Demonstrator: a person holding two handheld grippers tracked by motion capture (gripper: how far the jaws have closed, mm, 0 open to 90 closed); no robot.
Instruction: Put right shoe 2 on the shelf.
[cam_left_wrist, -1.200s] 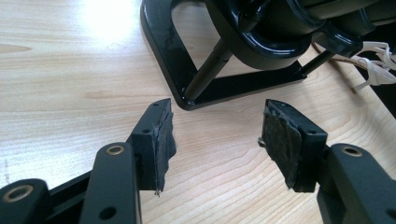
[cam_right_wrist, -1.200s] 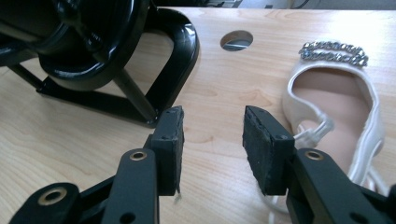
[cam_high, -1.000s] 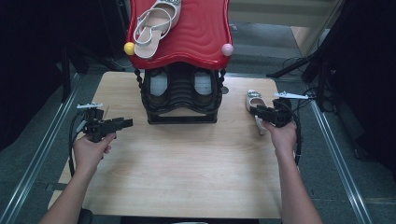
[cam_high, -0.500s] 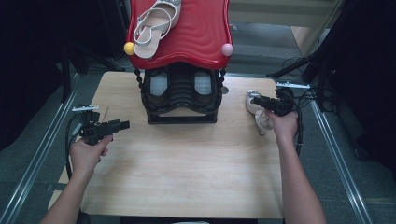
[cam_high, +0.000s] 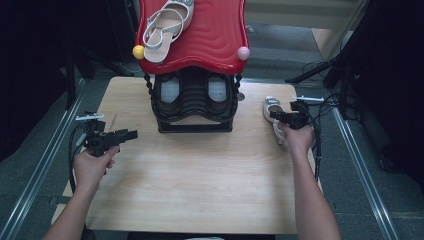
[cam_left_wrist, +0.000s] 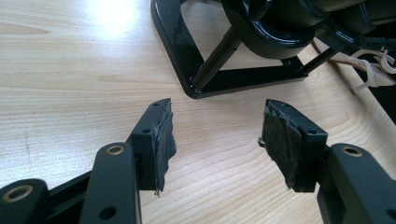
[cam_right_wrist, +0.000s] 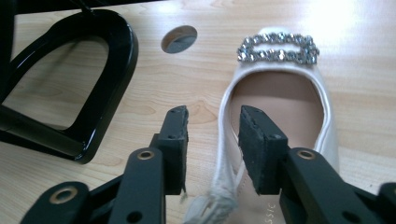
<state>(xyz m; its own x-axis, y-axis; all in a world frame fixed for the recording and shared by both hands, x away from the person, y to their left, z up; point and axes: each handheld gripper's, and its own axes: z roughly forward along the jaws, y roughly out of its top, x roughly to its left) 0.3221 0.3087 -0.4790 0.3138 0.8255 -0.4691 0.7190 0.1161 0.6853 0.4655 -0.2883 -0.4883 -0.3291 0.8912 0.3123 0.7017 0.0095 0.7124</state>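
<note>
The right gripper (cam_right_wrist: 212, 140) had its jaws partly closed, one on each side of the near wall of the white shoe (cam_right_wrist: 280, 107): one pad stood outside that wall and the other inside the opening, with a little air showing on both sides, so it straddled the wall without yet gripping it. The shoe lay flat on the table (cam_high: 200, 185) to the right of the black shoe rack (cam_high: 195, 105), well apart from its base, with its jewelled buckle (cam_right_wrist: 279, 48) at the far end from the gripper. Nearer the rack, a round hole (cam_right_wrist: 179, 38) in the tabletop sat between the rack's foot and the shoe.

The left gripper (cam_left_wrist: 217, 140) hung on the other side of the rack, jaws wide apart and holding nothing, low over bare wood and pointing toward the rack's left front corner.

On the rack's red top shelf (cam_high: 210, 40) a matching shoe (cam_high: 167, 22) already lay at the left, leaving room to its right.

The risk, judged from here, was the hold itself. The wall looked thin and soft, so a pinch on it alone could let the shoe swing, sag toe-down or slip free on the lift. Carried low, it could also knock the shelf's rim or the pink ball (cam_high: 243, 53) at its corner.
</note>
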